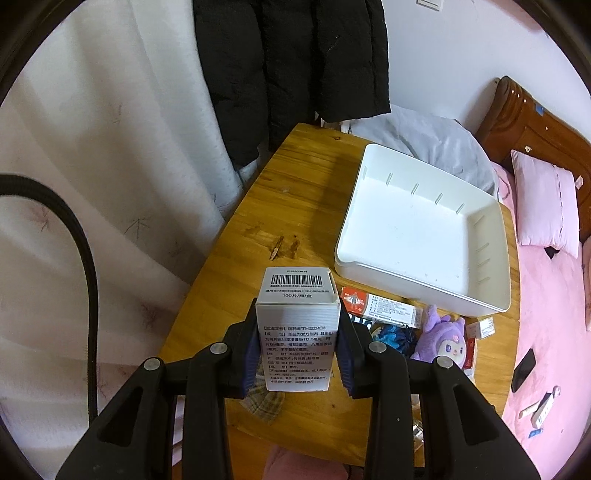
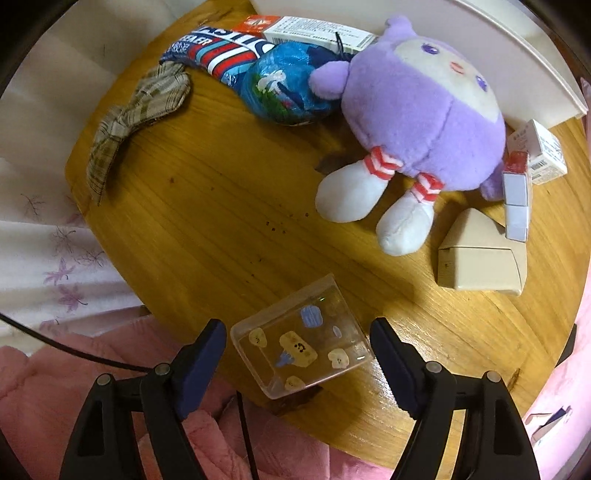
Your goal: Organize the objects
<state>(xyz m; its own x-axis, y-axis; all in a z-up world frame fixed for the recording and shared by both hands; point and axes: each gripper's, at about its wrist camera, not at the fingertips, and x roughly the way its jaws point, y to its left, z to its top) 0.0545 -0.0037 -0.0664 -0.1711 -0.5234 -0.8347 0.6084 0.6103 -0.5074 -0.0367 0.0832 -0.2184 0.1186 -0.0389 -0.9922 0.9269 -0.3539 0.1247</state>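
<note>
My left gripper (image 1: pixel 298 347) is shut on a white medicine box (image 1: pixel 298 325) with a barcode on top, held above the wooden table (image 1: pixel 295 184). An empty white tray (image 1: pixel 424 229) sits ahead to the right. My right gripper (image 2: pixel 297 354) is open, its jaws on either side of a clear plastic box (image 2: pixel 301 341) with cartoon stickers near the table's front edge. A purple plush toy (image 2: pixel 417 122) lies ahead of it, also in the left wrist view (image 1: pixel 441 338).
A plaid cloth bow (image 2: pixel 136 114), a blue packet (image 2: pixel 288 86), a striped wrapper (image 2: pixel 221 51), a long red-and-white box (image 2: pixel 314 31), small white boxes (image 2: pixel 537 151) and a beige box (image 2: pixel 480 254) lie on the table. A pink bed (image 1: pixel 546 332) is to the right; a curtain (image 1: pixel 92 166) to the left.
</note>
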